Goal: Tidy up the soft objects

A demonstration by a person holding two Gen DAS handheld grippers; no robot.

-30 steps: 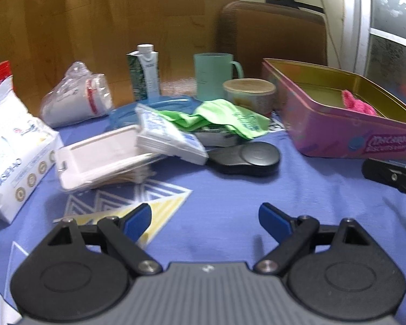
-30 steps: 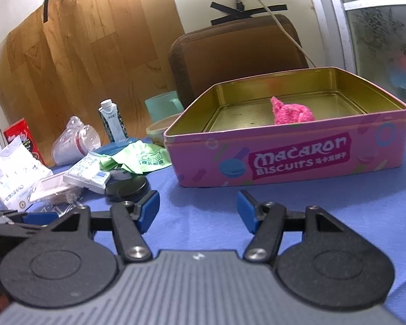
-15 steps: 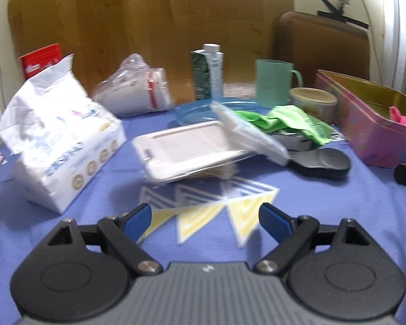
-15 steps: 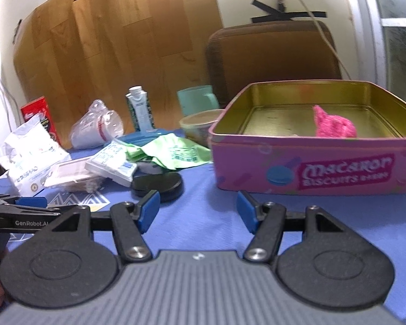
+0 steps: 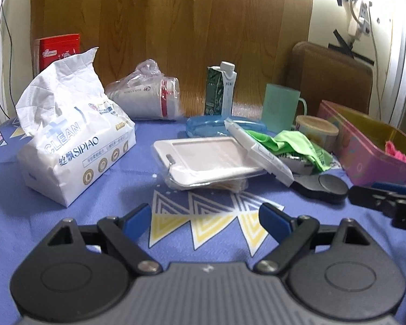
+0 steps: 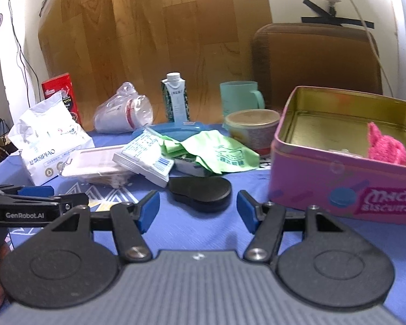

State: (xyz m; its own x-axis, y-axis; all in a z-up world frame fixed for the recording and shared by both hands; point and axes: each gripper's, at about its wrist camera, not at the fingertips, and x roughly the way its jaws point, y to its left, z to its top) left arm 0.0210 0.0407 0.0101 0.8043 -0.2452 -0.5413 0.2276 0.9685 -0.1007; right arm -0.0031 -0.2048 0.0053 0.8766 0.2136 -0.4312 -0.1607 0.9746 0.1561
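A pink biscuit tin (image 6: pixel 338 187) stands open at the right with a pink fluffy cloth (image 6: pixel 384 149) inside; the tin also shows in the left wrist view (image 5: pixel 365 149). A green cloth (image 6: pixel 224 154) lies crumpled mid-table, also in the left wrist view (image 5: pixel 297 143). A white tissue pack (image 5: pixel 73 146) stands at the left, and shows in the right wrist view (image 6: pixel 46 140). My left gripper (image 5: pixel 204 219) is open and empty above the blue tablecloth. My right gripper (image 6: pixel 197 208) is open and empty, just short of a black oval case (image 6: pixel 200 189).
A pink card holder (image 5: pixel 208 159), a small white packet (image 6: pixel 146 162), a blue plate (image 5: pixel 219 126), a carton (image 5: pixel 220 92), a teal mug (image 5: pixel 281 108), a round tub (image 6: pixel 251 127), bagged cups (image 5: pixel 146 94) and a red box (image 5: pixel 56 51) crowd the table's back.
Both grippers have swung to the left: the tissue pack has come into the left wrist view, and the tin has slid to the right edge in both views. Both stay open.
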